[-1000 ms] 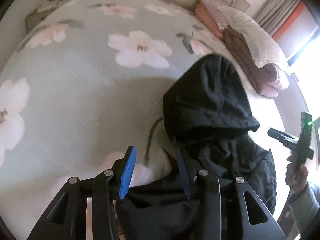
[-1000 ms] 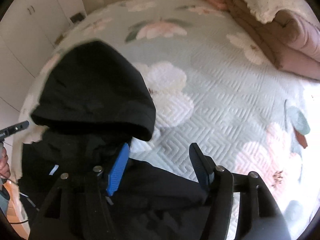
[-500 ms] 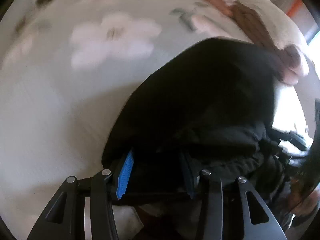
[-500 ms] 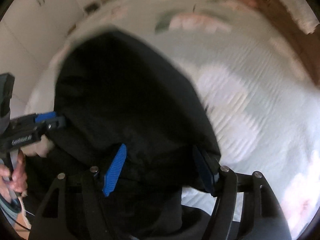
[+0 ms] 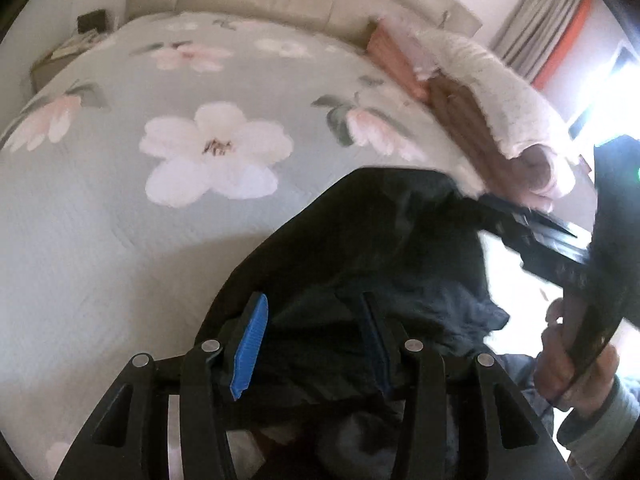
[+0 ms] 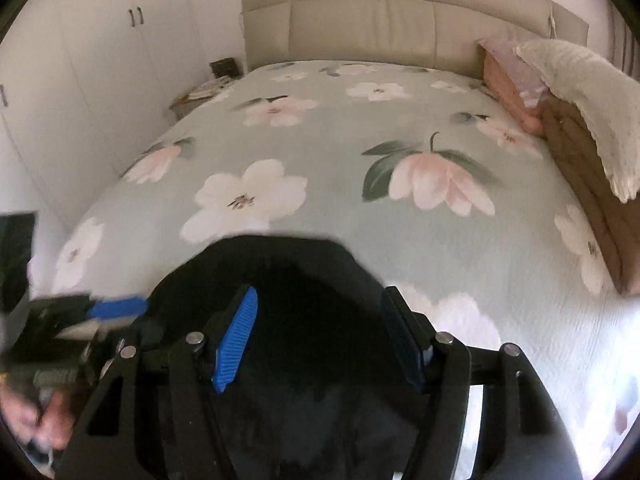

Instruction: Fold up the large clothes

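Observation:
A black hooded jacket (image 5: pixel 384 248) lies bunched at the near edge of a bed with a pale green floral cover (image 5: pixel 120 208). My left gripper (image 5: pixel 312 320) is open, its blue-padded jaws apart with black fabric lying between them. My right gripper (image 6: pixel 320 320) is also open, jaws wide, over the black fabric (image 6: pixel 304 280). In the left wrist view the right gripper (image 5: pixel 568 248) shows at the right, held in a hand. In the right wrist view the left gripper (image 6: pixel 100 312) shows blurred at the lower left.
Folded blankets and a white pillow (image 6: pixel 580 92) are stacked along the bed's right side. A beige padded headboard (image 6: pixel 380 28) stands behind. A nightstand (image 6: pixel 208 88) and white wardrobe doors (image 6: pixel 80 60) are at the left. A bright window (image 5: pixel 612 92) is at the right.
Both grippers have pulled back and tilted up, so more of the bed shows. The jacket is now bunched low between the jaws. Both grippers stay open.

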Demonstrator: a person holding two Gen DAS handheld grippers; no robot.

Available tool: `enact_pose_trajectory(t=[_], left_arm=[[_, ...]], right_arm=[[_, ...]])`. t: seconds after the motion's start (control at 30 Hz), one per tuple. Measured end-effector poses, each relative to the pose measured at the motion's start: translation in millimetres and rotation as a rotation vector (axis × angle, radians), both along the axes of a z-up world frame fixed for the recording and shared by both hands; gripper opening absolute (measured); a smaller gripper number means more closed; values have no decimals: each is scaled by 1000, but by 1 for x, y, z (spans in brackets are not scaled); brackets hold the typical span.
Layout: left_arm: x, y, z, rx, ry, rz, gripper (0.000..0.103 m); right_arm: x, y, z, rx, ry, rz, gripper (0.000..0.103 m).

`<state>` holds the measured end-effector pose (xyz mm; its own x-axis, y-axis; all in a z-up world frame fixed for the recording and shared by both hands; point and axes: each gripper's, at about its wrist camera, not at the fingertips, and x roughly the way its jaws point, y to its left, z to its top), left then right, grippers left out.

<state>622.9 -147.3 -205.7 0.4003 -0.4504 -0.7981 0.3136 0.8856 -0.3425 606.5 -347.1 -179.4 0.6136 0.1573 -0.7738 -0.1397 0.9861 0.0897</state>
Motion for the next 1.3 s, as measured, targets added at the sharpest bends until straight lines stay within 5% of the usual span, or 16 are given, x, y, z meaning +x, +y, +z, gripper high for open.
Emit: enact_pose_trajectory(t=[0.07,0.13,0.2,0.33,0.53,0.63,0.73,0.9,1.1,1.17,1.23,1.3], left_arm=[[11,-7,-24,65,59,35,48],[15,-1,-42,30,110,42,48],[13,1,-40,27,91,33,48],[-2,-2,-20,58,30,-12,48],[-13,-6,21,15,-41,-66,48],[-13,-13,14,71,-22,-81,48],[-12,-16,-8,140,30,-67,51],[2,-9,-46,72,146,-25,54],[-13,9,1,33,53,-57,54],[-13,16,23,2,7,-100,55],[-2,19,33,8,-2,-116,72],[16,20,32,8,11,-128,75]], right_arm=[[23,4,-29,2,100,-7,58],[36,6,-68,3,214,-10,58],[35,9,-85,-43,219,-6,58],[29,16,-80,-97,209,-13,58],[-26,-13,-26,-54,194,-10,58],[-62,-27,-21,-135,245,-8,58],[-76,-36,-50,-201,331,4,58],[-67,-58,-76,-40,378,-41,58],[-80,-81,-33,45,305,27,59],[-80,-93,-16,67,261,29,68],[-72,-104,-9,87,239,28,73],[-59,-113,-12,132,249,39,73]])
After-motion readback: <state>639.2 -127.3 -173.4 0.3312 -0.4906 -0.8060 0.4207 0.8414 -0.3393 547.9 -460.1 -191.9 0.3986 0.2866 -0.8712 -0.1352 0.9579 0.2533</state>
